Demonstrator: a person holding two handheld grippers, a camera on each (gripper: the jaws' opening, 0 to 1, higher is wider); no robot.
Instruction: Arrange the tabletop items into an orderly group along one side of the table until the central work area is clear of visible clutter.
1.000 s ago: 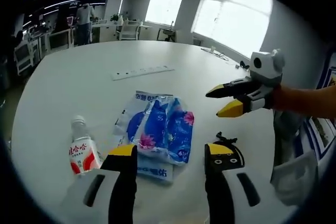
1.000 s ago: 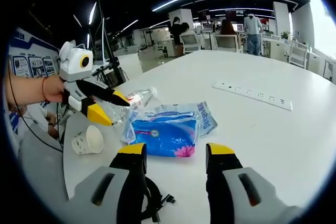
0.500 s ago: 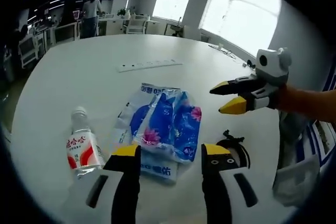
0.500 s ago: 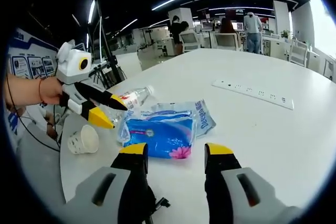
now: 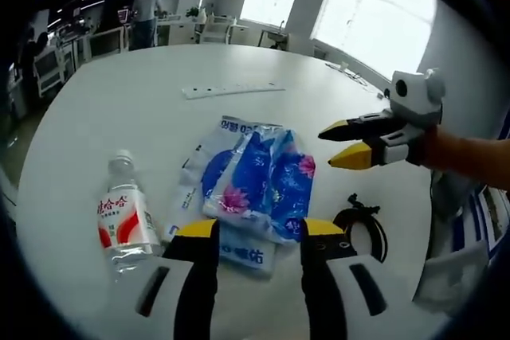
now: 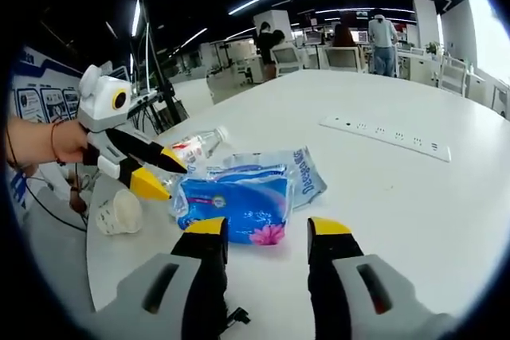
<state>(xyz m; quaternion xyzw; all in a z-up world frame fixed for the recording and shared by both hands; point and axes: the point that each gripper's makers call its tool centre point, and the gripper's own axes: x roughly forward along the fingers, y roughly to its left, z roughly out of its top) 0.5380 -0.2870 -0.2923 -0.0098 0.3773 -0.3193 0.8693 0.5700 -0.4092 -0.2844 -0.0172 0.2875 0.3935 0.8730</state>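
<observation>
A blue flowered tissue pack (image 5: 259,181) lies on a flat white-and-blue wrapper (image 5: 239,248) in the middle of the round white table (image 5: 96,117). My left gripper (image 5: 257,232) is open, its yellow tips just short of the pack's near edge. A small water bottle (image 5: 123,216) with a red label lies to its left. My right gripper (image 5: 331,147) hovers open beside the pack. In the right gripper view the right gripper (image 6: 267,228) stands open before the tissue pack (image 6: 231,201), and the left gripper (image 6: 169,179) hangs open over the bottle (image 6: 191,149).
A white power strip (image 5: 231,89) lies farther across the table, also seen as the power strip (image 6: 386,137). A coiled black cable (image 5: 358,224) sits right of the pack. A paper cup (image 6: 118,212) lies on its side near the table edge. Desks and people stand beyond.
Both views have closed in a little on the tissue pack, which now sits nearer each gripper's tips. The items on the table have not moved.
</observation>
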